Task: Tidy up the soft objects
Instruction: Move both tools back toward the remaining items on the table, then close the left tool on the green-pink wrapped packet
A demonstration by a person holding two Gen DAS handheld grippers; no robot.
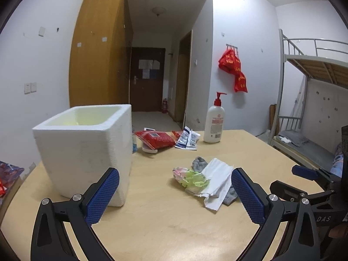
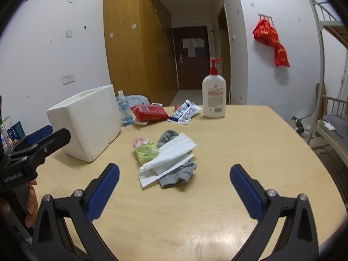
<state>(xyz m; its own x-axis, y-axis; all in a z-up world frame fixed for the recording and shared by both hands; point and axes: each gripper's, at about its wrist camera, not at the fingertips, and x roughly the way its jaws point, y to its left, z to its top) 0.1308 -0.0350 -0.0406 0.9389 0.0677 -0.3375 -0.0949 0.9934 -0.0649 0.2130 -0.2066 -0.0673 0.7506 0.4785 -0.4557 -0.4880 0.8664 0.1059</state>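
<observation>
Left wrist view: left gripper (image 1: 175,195) spread wide, nothing between its blue, cross-hatched pads (image 1: 102,198), hovering over a pale wood table (image 1: 163,228). Just left of it stands a white foam box (image 1: 87,152), thick-walled, tapered, grainy surface, top open; inside looks yellowish, contents can't be made out. Mid-table is the soft pile: crumpled white paper towel (image 1: 217,180) lying over a grey knit sock (image 1: 199,163), touching a crinkly clear bag with pink-green print (image 1: 189,177). Behind: glossy red pouch (image 1: 156,139), blue-white sachets (image 1: 188,139), white pump bottle with red pump (image 1: 214,122) upright near the far edge. Right gripper (image 1: 304,174) visible at the right edge; open or closed, cannot tell here. Right wrist view: right gripper (image 2: 174,193) wide apart, holding nothing, pointed at the same pile. Towel (image 2: 167,163) shows ribbed, folded layers across the sock (image 2: 178,176), whose ends stick out both sides; bag (image 2: 145,150) touching on the left. Foam box (image 2: 87,121) far left, interior hidden from this angle. Beside it a small clear spray bottle with blue liquid (image 2: 124,108), then red pouch (image 2: 150,112), sachets (image 2: 183,112), pump bottle (image 2: 214,93). Left gripper (image 2: 39,143) at left edge, seen side-on.
</observation>
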